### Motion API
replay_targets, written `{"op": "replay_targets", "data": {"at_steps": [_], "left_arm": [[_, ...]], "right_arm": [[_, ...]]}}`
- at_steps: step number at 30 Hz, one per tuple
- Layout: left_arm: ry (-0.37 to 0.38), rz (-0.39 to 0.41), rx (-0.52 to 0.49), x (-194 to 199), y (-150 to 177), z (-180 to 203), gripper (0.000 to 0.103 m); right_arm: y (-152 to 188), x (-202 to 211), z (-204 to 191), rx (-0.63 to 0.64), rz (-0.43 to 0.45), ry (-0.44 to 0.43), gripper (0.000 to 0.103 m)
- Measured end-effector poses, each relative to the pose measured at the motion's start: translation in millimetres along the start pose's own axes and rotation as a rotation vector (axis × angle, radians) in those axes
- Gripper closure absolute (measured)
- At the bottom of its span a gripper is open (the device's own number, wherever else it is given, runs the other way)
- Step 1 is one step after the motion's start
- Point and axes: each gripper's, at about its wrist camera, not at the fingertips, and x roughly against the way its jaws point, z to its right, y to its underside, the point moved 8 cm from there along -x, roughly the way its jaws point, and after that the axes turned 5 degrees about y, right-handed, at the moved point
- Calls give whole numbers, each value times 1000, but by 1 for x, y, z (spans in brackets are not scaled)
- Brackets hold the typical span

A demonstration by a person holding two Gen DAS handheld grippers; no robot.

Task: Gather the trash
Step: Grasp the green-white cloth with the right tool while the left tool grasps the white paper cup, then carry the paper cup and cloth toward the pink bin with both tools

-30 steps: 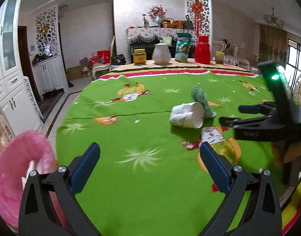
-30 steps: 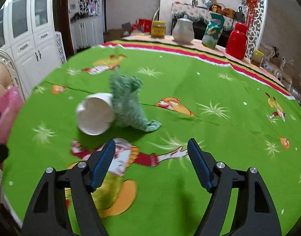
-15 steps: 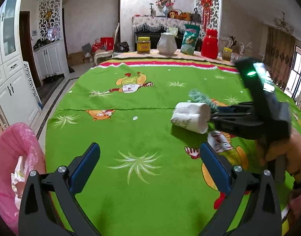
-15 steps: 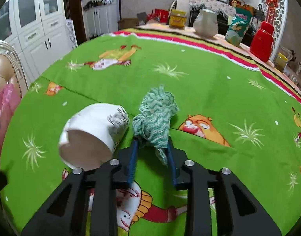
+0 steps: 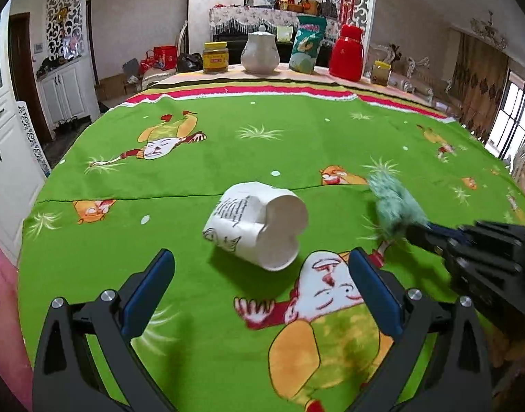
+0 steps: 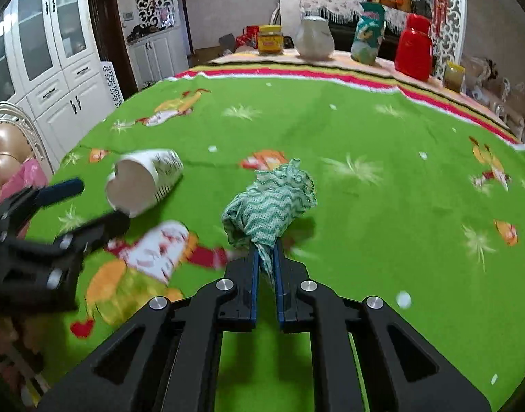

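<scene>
A white paper cup [image 5: 257, 225] lies on its side on the green tablecloth [image 5: 228, 158], its mouth toward me in the left wrist view. My left gripper [image 5: 260, 267] stands open just short of it, a blue pad on each side, touching nothing. The cup [image 6: 142, 180] also shows at the left of the right wrist view, with the left gripper [image 6: 97, 206] in front of it. My right gripper [image 6: 266, 257] is shut on a crumpled green-and-white cloth [image 6: 272, 204], held a little above the table. That cloth [image 5: 394, 206] appears at the right of the left wrist view.
A pink bin bag [image 5: 1, 312] hangs off the table's left edge. At the far edge stand a yellow jar [image 5: 215, 56], a white pot [image 5: 260, 49], a snack bag [image 5: 307, 48] and a red flask [image 5: 346, 53]. White cabinets [image 6: 56, 68] line the left wall.
My right gripper closed on the green cloth and carried it rightward away from the cup. My left gripper moved forward up to the cup and stayed open.
</scene>
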Motion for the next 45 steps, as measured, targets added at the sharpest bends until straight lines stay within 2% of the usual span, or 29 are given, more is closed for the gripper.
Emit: {"op": "replay_targets", "data": {"at_steps": [3, 6, 7, 15, 17, 18, 19, 22, 25, 28, 30, 31, 32, 39, 45], "left_arm": [[-18, -13, -2, -4, 1, 2, 5], [-31, -8, 8, -3, 1, -3, 5], [-34, -8, 10, -2, 1, -5, 5], [-68, -9, 32, 11, 3, -23, 5], [-62, -11, 36, 10, 3, -21, 5], [-52, -14, 39, 8, 2, -19, 5], [-49, -17, 42, 5, 2, -17, 5], [-51, -40, 50, -11, 0, -12, 5], [-43, -78, 82, -25, -1, -11, 6], [-45, -57, 113, -30, -9, -11, 7], [-47, -65, 102, -36, -12, -8, 17], [-41, -78, 98, -40, -12, -6, 30], [-39, -87, 95, -42, -12, -4, 30], [-43, -1, 64, -8, -2, 1, 31], [-46, 30, 83, 16, 12, -4, 30]], "right_arm": [[4, 4, 9, 13, 8, 32, 83], [2, 10, 14, -22, 25, 0, 39], [1, 12, 14, -36, 29, -4, 38], [-7, -9, 12, -50, 18, 7, 42], [-5, -18, 12, -70, -16, -11, 48], [-6, -22, 12, -81, -29, -21, 55], [-6, -22, 13, -97, -26, -37, 64], [-7, -17, 18, -121, 2, -51, 77], [-8, -11, 21, -128, 32, -28, 78], [-9, -10, 22, -131, 37, -19, 78], [-9, -10, 25, -145, 37, -21, 78], [-9, -10, 26, -154, 36, -27, 78], [-9, -10, 28, -159, 35, -29, 78], [-10, -6, 23, -134, 54, -9, 78], [-11, -2, 16, -91, 72, -1, 78]]}}
